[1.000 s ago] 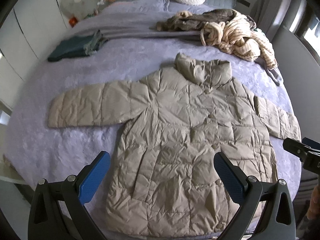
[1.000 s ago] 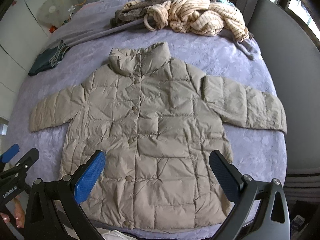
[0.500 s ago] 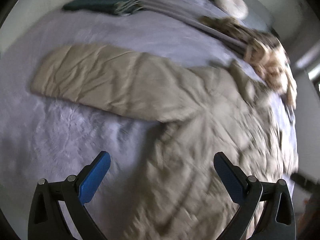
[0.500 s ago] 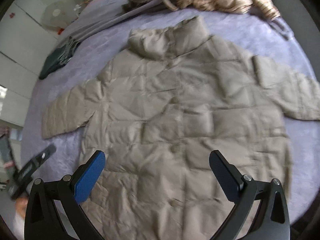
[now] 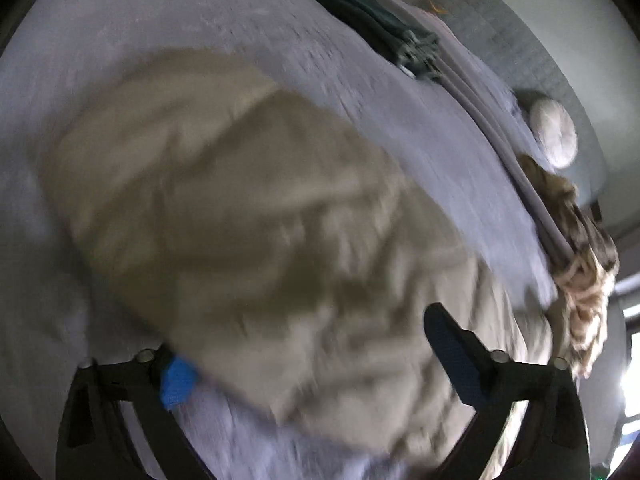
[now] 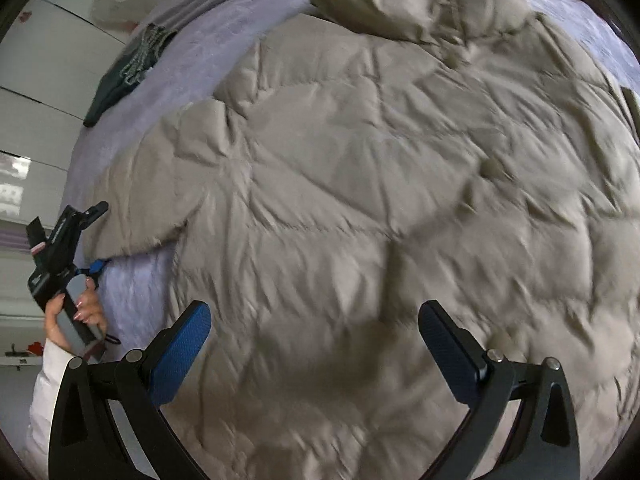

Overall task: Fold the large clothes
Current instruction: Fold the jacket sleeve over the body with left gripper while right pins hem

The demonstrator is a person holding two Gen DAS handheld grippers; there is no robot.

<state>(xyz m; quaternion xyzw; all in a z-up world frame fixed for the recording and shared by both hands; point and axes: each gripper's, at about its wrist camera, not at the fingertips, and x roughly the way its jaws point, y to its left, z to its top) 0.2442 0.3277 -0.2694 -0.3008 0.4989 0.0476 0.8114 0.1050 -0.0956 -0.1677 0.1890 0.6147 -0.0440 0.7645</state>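
We see bed (image 5: 280, 32) covered in lilac plush blanket (image 6: 132, 276). Dark teal folded garment (image 5: 360, 12) lies near bed's far edge, touching long fold of grey sheet (image 5: 480, 92). Round pale cushion (image 5: 554, 136) rests against grey quilted headboard (image 5: 516, 52). Heap of brown and cream striped clothing (image 5: 580, 280) sits by cushion. From right wrist view we make out white wardrobe doors (image 6: 36, 80) beside bed, pale fan (image 6: 116, 0) blurred.

No readable text or labels anywhere.

left gripper (image 5: 316, 364) dropped onto coat sleeve (image 5: 224, 208), jaws closing, seemingly astride it.
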